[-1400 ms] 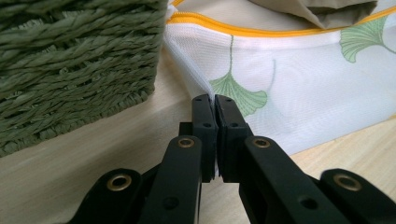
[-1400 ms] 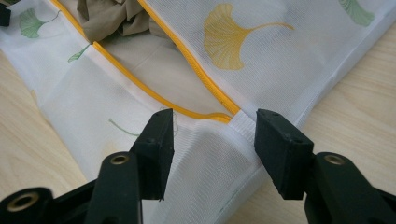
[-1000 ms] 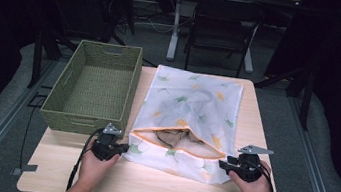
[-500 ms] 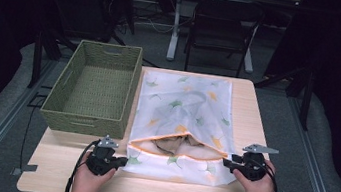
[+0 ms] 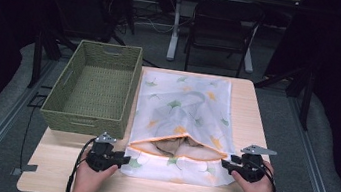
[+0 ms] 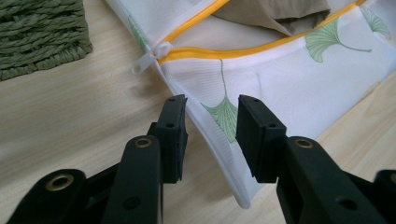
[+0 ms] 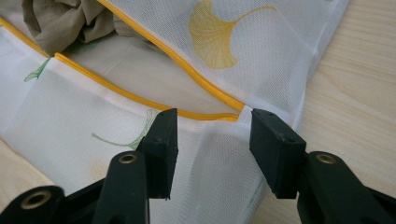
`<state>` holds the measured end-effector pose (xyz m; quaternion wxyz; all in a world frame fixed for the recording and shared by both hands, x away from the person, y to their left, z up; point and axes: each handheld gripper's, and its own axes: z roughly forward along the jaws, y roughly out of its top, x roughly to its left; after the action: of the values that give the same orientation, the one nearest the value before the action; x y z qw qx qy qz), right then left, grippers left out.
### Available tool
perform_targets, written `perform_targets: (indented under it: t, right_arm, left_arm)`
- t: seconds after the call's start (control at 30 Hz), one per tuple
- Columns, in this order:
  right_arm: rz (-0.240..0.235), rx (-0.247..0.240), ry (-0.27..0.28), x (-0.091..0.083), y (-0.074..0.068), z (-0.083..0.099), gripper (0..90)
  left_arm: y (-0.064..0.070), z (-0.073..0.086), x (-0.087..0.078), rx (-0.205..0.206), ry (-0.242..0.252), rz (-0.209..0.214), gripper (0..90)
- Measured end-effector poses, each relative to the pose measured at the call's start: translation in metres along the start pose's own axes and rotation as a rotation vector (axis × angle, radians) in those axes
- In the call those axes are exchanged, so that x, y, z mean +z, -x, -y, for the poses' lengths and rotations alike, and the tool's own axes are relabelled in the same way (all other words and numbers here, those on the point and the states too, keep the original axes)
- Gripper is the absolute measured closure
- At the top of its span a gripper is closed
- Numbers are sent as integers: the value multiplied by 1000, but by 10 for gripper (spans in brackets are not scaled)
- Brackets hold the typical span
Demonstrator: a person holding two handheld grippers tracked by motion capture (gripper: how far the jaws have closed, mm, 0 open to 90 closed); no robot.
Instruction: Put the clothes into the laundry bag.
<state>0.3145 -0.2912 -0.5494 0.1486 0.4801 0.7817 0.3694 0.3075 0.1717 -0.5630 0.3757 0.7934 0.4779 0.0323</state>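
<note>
While the white mesh laundry bag with ginkgo-leaf print and an orange zipper (image 5: 182,120) lies flat on the pale wooden table (image 5: 252,112), its long axis runs away from the person, and its unzipped mouth stretches crosswise along the near end. That crosswise mouth is what the coming move turns on, since one corner of the bag's near edge sits at each tool. The left gripper (image 5: 119,159) stands at the bag's near left corner, its jaws parted with the mesh edge lying between them but not pinched, as the left gripper view (image 6: 210,123) shows; the white zipper pull (image 6: 150,57) lies just beyond, toward the green woven basket (image 5: 96,85). The right gripper (image 5: 226,164) is at the near right corner, jaws likewise apart, straddling the closed end of the zipper in the right gripper view (image 7: 212,128). Neither tool grasps anything. A bundle of crumpled khaki cloth (image 5: 176,146) shows inside the mouth, about midway between the grippers, so neither is clearly nearer to it. The basket stands to the left of the bag, just beside it, nearer the left hand.
</note>
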Motion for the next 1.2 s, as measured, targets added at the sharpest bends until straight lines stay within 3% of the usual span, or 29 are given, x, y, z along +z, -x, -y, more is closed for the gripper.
perform_targets:
  t: [0.37,0.9,1.0,1.2]
  right_arm:
    - [16,1,11,-5,0,6,480]
    - [26,24,-9,-4,5,12,465]
    - [45,41,-4,-6,10,14,457]
    - [23,68,-44,-2,16,18,452]
  left_arm:
    - [-4,-6,12,-11,-23,-12,575]
    - [-3,-11,22,15,-32,-15,572]
    - [-3,-11,23,22,-35,-13,569]
    - [-3,-12,24,22,-34,-13,566]
